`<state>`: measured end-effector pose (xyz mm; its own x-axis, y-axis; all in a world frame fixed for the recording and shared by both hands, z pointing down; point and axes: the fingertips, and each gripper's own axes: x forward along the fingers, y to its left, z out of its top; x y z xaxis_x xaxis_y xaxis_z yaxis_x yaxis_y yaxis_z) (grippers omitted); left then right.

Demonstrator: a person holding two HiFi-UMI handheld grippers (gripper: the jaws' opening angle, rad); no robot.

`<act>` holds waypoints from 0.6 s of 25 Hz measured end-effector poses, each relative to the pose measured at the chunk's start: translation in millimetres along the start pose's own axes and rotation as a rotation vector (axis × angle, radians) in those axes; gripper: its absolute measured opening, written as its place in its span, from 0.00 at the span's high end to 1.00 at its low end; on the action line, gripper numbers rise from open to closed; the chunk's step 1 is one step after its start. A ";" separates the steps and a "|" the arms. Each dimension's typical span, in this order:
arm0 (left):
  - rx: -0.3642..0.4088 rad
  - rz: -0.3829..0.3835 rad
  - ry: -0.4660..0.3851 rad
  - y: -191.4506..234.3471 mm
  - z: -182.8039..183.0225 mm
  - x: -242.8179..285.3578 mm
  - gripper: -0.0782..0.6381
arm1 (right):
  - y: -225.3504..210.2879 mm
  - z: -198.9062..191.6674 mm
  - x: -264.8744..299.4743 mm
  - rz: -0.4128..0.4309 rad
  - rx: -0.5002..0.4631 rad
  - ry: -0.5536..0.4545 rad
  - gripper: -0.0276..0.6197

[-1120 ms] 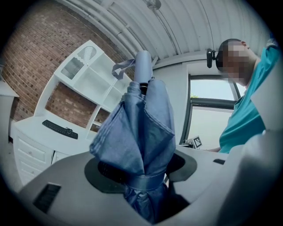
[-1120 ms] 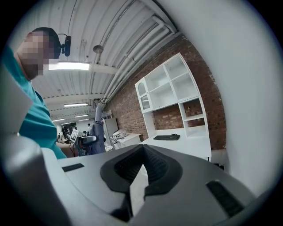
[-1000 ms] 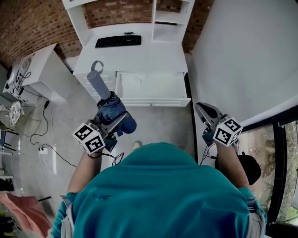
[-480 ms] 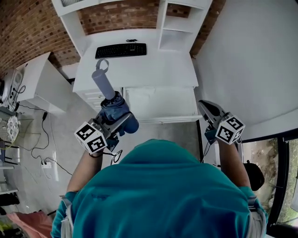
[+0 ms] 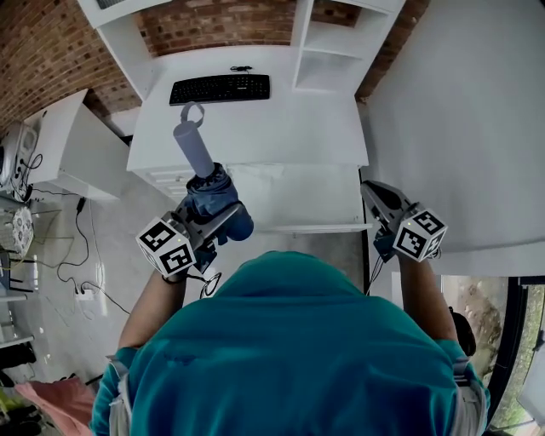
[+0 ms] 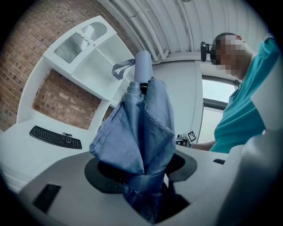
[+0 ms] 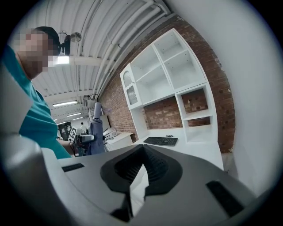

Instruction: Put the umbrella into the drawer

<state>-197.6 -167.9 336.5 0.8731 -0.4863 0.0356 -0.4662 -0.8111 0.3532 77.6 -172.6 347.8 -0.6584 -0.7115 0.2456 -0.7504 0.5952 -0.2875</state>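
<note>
Brick wall [image 5: 221, 21] and white shelving fill the upper frame above a white desk [image 5: 255, 128], on which a keyboard [image 5: 220, 88] is seen. Below it, at centre, the drawer [image 5: 315, 227] is pulled open. At centre left the folded blue umbrella [image 5: 209, 183] is clamped in the left gripper [image 5: 209, 223], left of the drawer. At centre right the right gripper [image 5: 379, 197] is closed on nothing. Placing and release are judged outstanding.

drawer [image 5: 315, 227] stands open below the desk [image 5: 272, 128] edge; a wall [image 5: 460, 111] closes off its right side.
</note>
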 end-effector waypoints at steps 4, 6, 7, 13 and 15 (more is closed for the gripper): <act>-0.007 0.053 0.010 2.8 -5.4 34.7 0.54 | -37.2 3.4 4.3 0.065 -0.004 0.008 0.92; -0.014 0.099 0.002 3.9 -2.2 54.0 0.54 | -57.6 9.2 7.6 0.105 -0.015 0.011 0.92; -0.020 0.123 -0.006 3.3 -1.4 63.7 0.54 | -68.3 11.1 8.6 0.125 -0.015 0.013 0.92; -0.044 0.212 -0.026 -1.5 -0.5 124.1 0.54 | -130.5 16.8 11.1 0.236 0.012 0.038 0.92; -0.049 0.227 -0.024 -0.7 2.1 135.3 0.54 | -140.7 15.0 14.7 0.252 0.023 0.041 0.92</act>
<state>-79.5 -233.8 339.1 0.7430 -0.6622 0.0972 -0.6419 -0.6639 0.3837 174.4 -272.3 378.0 -0.8267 -0.5255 0.2011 -0.5611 0.7428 -0.3653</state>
